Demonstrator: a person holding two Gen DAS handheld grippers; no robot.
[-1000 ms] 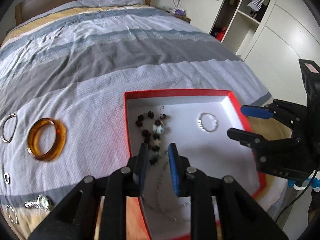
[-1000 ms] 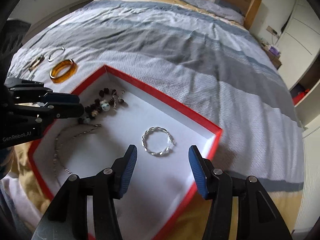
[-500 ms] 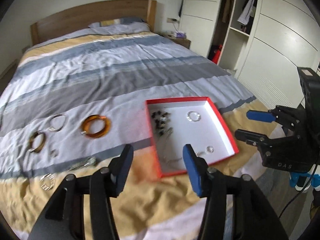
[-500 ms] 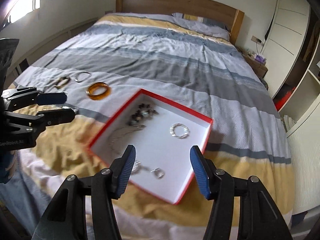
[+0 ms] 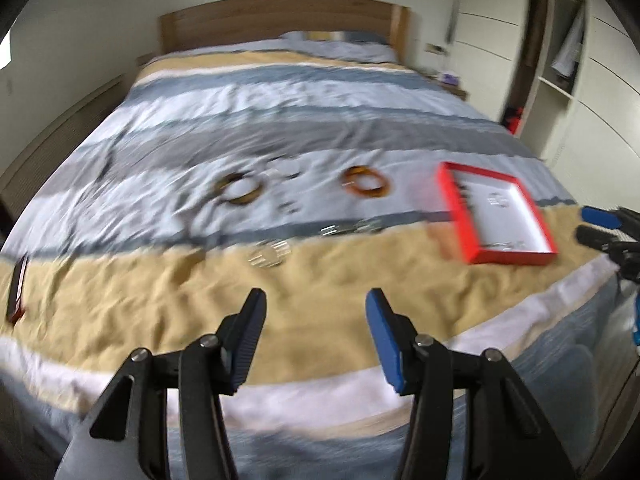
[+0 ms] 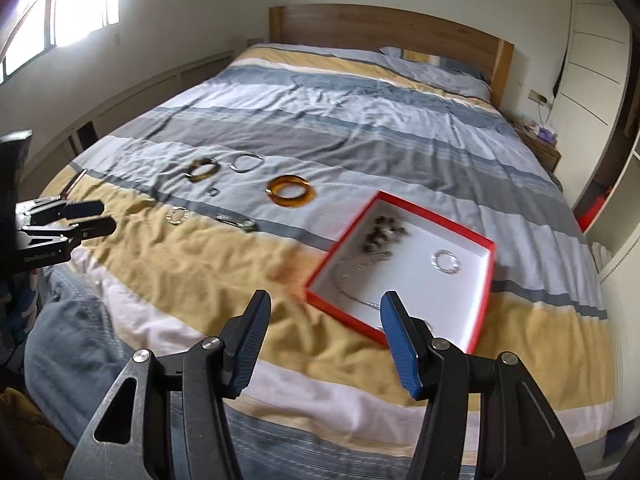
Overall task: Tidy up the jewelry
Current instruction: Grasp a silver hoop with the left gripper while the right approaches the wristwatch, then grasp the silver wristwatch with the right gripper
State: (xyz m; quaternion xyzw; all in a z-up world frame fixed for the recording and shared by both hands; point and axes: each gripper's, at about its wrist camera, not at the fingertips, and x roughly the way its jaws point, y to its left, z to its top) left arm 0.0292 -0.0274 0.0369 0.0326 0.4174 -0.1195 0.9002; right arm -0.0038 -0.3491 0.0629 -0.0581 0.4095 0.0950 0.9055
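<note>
Jewelry box (image 6: pixel 472 276) red w/ white inside on bed (image 6: pixel 360 128), amber bangle (image 6: pixel 291 190) beside it, left tongs (image 5: pixel 316 322) just spread wider, empty, right tongs (image 6: pixel 325 316) spread, empty.

Landmark: box (image 6: pixel 476 276), lying on the bed (image 6: pixel 360 128) near its foot edge.
In the box: bead bracelet (image 6: pixel 382 232) at the far corner, chain (image 6: pixel 352 276) nearer, twisted ring (image 6: pixel 446 261) to the right.
Left of the box: thick bangle (image 6: pixel 291 191); farther left, another bangle (image 6: pixel 202 169) and a wire hoop (image 6: pixel 246 162) side by side.
Behind the box: headboard (image 6: pixel 384 28), far off.
</note>
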